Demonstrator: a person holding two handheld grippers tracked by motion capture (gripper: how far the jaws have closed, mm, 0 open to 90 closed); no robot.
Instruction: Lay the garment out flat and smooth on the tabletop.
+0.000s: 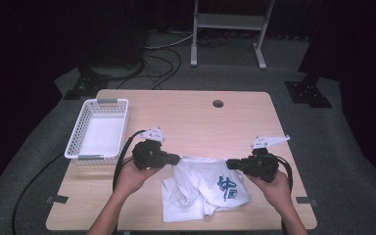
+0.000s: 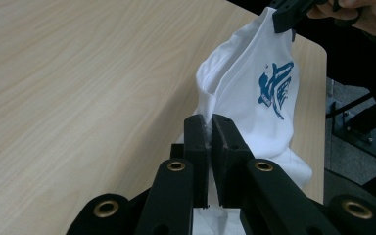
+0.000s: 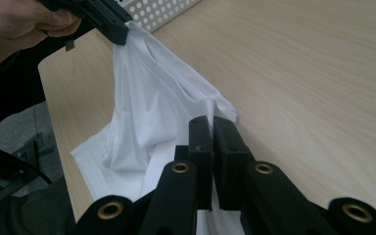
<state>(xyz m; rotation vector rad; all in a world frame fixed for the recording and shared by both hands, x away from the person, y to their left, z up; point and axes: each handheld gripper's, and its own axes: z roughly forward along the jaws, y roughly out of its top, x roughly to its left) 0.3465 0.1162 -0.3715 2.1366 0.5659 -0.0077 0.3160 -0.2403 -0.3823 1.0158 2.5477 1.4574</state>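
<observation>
**Location: Laboratory Recording Bay**

The setting was a lab-style test station. A single wooden worktop stood on grey carpet, enclosed by black curtains. Cables ran across the floor near black stand bases and a grey metal frame.

The high view looks down on the table; both gripper views skim close along it, sharing the white shirt.
</observation>
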